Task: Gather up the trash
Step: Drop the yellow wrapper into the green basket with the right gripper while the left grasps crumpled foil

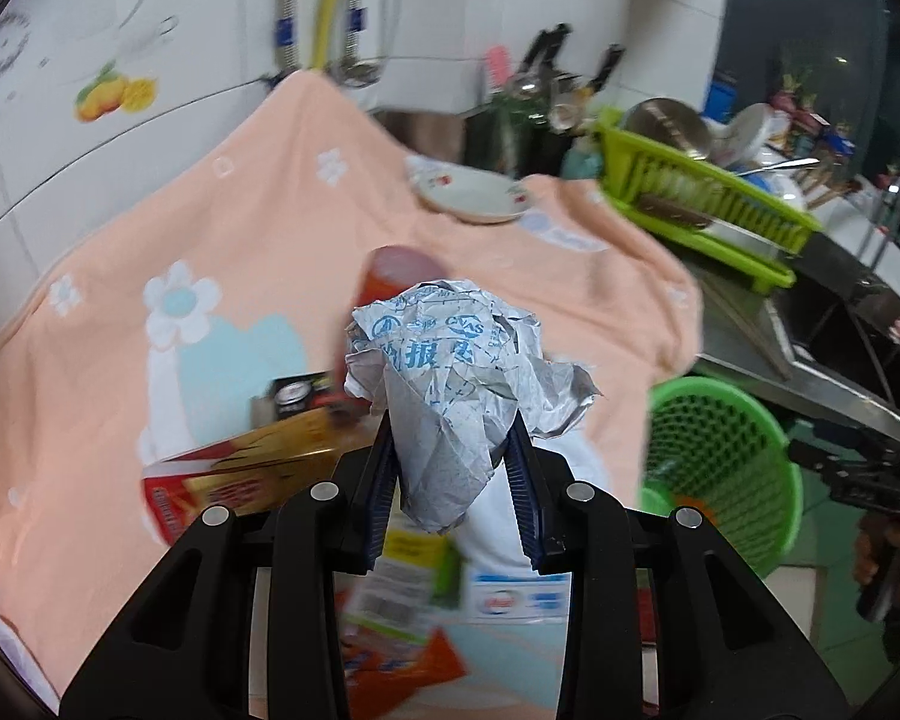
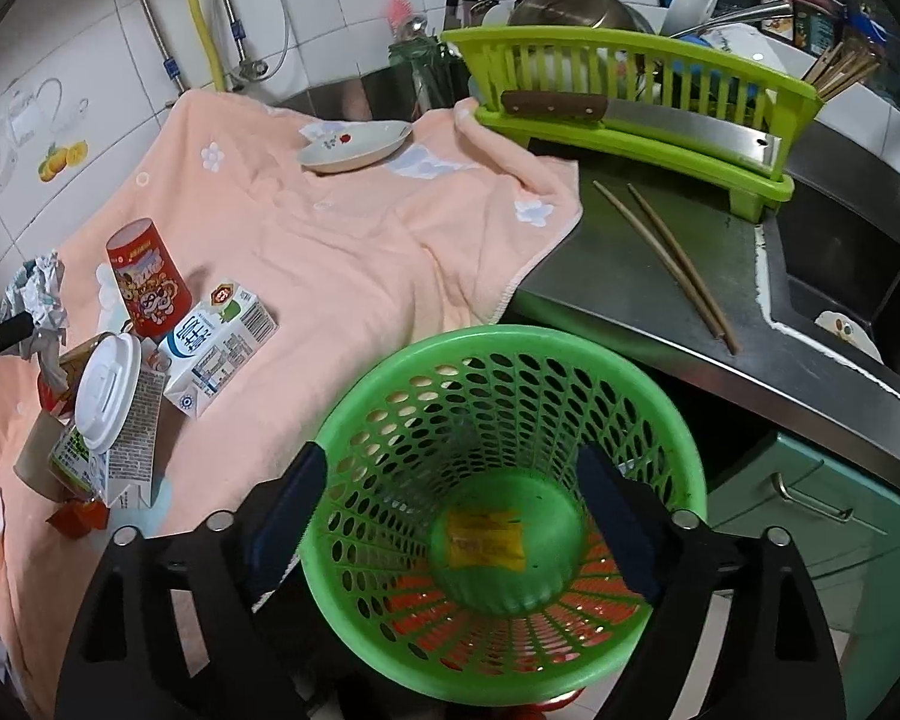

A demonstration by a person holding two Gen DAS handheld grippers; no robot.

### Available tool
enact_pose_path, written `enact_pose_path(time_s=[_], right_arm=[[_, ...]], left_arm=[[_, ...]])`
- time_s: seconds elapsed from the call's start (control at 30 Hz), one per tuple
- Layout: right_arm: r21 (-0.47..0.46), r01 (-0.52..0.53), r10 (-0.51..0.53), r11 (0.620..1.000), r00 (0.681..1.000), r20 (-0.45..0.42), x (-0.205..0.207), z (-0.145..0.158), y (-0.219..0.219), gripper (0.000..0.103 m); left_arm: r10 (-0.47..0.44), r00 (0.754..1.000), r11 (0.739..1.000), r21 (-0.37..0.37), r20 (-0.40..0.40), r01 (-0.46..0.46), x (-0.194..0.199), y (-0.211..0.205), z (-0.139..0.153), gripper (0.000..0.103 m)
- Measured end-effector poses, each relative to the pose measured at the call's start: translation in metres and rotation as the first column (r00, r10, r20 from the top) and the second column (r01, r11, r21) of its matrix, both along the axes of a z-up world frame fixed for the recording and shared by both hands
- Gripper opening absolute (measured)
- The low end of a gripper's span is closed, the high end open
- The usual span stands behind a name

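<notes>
My left gripper [image 1: 453, 438] is shut on a crumpled white paper with blue print [image 1: 450, 372] and holds it above the peach towel [image 1: 240, 210]; the paper also shows in the right wrist view [image 2: 39, 300]. My right gripper [image 2: 450, 480] grips the green mesh basket [image 2: 510, 420] by its sides, at the counter's edge; a yellow wrapper [image 2: 486, 540] lies in its bottom. The basket shows at the right in the left wrist view [image 1: 720, 468]. On the towel lie a red cup [image 2: 144, 282], a milk carton [image 2: 216, 348], a white lid [image 2: 105, 390] and other cartons.
A white dish [image 2: 354, 150] sits at the towel's far end. A green dish rack [image 2: 630, 102] with a cleaver [image 2: 660, 120] stands on the steel counter, chopsticks [image 2: 672, 258] in front of it. A sink [image 2: 840, 276] is at the right.
</notes>
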State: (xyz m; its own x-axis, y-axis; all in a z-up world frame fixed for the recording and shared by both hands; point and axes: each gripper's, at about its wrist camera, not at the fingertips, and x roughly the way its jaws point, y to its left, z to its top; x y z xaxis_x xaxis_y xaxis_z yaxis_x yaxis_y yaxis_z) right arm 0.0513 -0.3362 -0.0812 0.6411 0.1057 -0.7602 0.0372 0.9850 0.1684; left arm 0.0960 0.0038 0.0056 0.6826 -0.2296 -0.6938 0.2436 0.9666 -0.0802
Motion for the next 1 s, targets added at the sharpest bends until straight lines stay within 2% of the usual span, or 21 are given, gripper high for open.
enact_pose_path(time_s=[0.27,0.4,0.67,0.8,0.9,1.0], right_arm=[[-0.024,0.022,-0.021,0.999,1.000,0.011,-0.016,0.005,-0.018,0.087],[-0.043,0.044,-0.044,0.998,0.999,0.017,-0.026,0.006,-0.032,0.088],[-0.032,0.114,-0.113,0.993,0.993,0.015,-0.047,0.004,-0.064,0.088],[-0.030,0.134,-0.134,0.990,0.991,0.013,-0.054,0.003,-0.074,0.088],[-0.027,0.139,-0.139,0.990,0.990,0.014,-0.057,0.003,-0.077,0.088],[-0.026,0.135,-0.135,0.990,0.991,0.016,-0.057,0.003,-0.077,0.088]], left_arm=[[-0.160,0.987,0.987,-0.023,-0.007,0.160,-0.011,-0.074,-0.001,0.034],[-0.247,0.967,0.968,-0.045,-0.052,0.245,-0.011,-0.119,-0.017,0.034],[-0.347,0.932,0.938,-0.057,-0.106,0.343,-0.008,-0.183,-0.044,0.039],[-0.375,0.920,0.927,-0.073,-0.115,0.368,-0.007,-0.203,-0.053,0.047],[-0.379,0.919,0.925,-0.089,-0.111,0.370,-0.007,-0.211,-0.055,0.065],[-0.380,0.919,0.924,-0.095,-0.107,0.371,-0.010,-0.213,-0.054,0.073]])
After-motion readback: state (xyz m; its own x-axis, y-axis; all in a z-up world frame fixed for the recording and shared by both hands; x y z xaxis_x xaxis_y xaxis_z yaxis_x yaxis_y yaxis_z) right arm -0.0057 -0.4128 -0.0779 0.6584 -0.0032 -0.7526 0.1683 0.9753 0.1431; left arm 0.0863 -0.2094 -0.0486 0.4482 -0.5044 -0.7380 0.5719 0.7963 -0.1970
